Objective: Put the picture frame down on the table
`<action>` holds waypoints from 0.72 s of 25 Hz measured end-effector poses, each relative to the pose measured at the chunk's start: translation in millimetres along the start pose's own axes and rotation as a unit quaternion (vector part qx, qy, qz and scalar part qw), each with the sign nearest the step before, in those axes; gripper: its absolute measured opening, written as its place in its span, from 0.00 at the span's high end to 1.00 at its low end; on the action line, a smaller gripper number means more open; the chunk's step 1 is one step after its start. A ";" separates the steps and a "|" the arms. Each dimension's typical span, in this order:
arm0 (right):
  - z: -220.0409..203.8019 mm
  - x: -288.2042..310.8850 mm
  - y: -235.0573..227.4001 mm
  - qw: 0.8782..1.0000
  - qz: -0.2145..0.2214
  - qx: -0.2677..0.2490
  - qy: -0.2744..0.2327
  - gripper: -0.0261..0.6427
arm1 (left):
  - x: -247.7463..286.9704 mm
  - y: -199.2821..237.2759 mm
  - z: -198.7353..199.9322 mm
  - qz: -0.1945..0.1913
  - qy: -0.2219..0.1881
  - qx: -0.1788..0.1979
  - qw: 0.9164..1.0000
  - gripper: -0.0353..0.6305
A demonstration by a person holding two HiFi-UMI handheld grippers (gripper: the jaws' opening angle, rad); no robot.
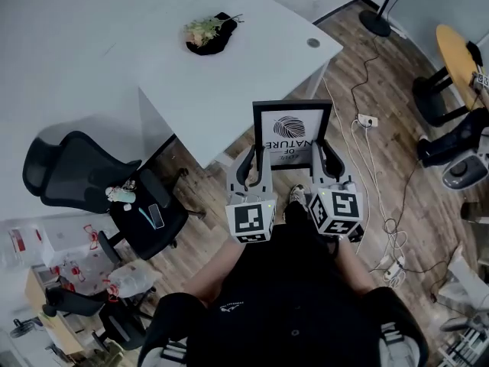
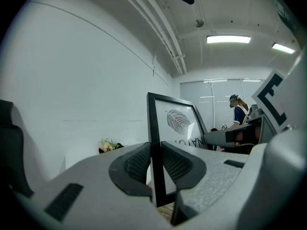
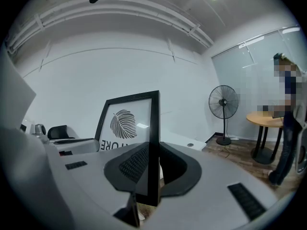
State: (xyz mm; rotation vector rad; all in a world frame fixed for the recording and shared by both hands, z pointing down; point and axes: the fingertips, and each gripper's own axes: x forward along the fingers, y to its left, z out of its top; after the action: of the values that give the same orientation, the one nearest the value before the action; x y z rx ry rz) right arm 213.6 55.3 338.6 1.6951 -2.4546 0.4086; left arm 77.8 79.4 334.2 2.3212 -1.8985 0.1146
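The left tongs (image 1: 252,165) are clamped on the left edge of the picture frame (image 1: 293,134), which has a thin black border round a white print with a dark leaf and lettering. The frame is held upright in the air, just off the white desk (image 1: 229,75) and above the wooden floor (image 1: 214,228). The right tongs (image 1: 327,160) grip its right edge.

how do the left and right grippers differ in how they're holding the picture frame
The left gripper clamps the picture frame on its left side bar; the right gripper clamps its right bar. The left gripper's marker cube shows one face to the head view; the right gripper's is turned, showing two. Both have fingers shut on the frame, holding it upright, not yet on the white table.
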 end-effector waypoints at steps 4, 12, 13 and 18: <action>8.4 19.3 -21.6 1.000 0.022 0.001 0.002 0.86 | 23.1 -10.5 4.4 0.023 0.002 0.003 1.000 0.83; 25.2 52.4 -71.2 0.998 0.060 -0.008 -0.002 0.86 | 68.6 -38.9 1.5 0.064 0.000 0.002 0.998 0.83; 26.6 57.1 -77.5 0.998 0.063 -0.010 -0.002 0.86 | 74.8 -42.3 1.1 0.068 -0.001 0.000 0.998 0.83; 27.9 73.1 -97.6 0.997 0.074 -0.009 0.003 0.86 | 96.3 -53.0 6.9 0.081 -0.005 -0.003 0.997 0.83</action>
State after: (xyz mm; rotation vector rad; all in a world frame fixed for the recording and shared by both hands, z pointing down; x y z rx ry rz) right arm 279.4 -50.8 345.2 1.5086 -2.5792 0.4049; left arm 148.9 -4.7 338.4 2.1649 -2.0865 0.1131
